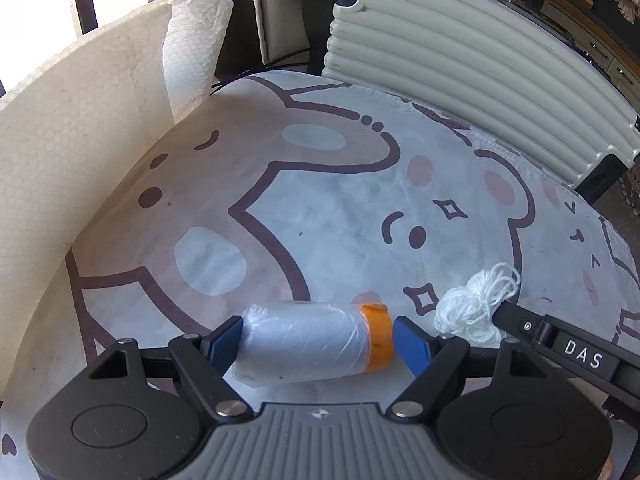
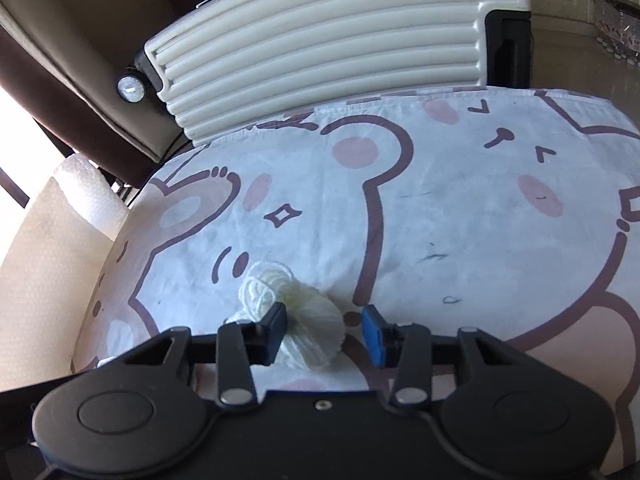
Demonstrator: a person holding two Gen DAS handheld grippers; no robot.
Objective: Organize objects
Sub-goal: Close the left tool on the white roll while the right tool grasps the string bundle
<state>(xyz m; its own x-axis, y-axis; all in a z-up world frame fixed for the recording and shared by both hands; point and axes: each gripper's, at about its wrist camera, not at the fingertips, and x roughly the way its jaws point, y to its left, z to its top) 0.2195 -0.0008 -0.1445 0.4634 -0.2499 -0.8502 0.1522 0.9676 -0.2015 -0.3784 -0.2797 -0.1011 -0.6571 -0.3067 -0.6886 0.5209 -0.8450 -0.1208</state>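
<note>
Left gripper (image 1: 318, 338): clamps wrapped spool (image 1: 314, 340) endwise; film may slip. Right gripper (image 2: 325, 330): part-open around yarn bundle (image 2: 308, 328); loops may snag.

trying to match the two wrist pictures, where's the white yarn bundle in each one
Left wrist view: the yarn bundle lies low and right of centre, right of the wrapped roll, with the right gripper's finger reaching into it.
Right wrist view: it lies low, just left of centre, between the right gripper's fingers, against the left one.
Shared landmark: the ribbed cream suitcase behind the bear-print cloth.
</note>
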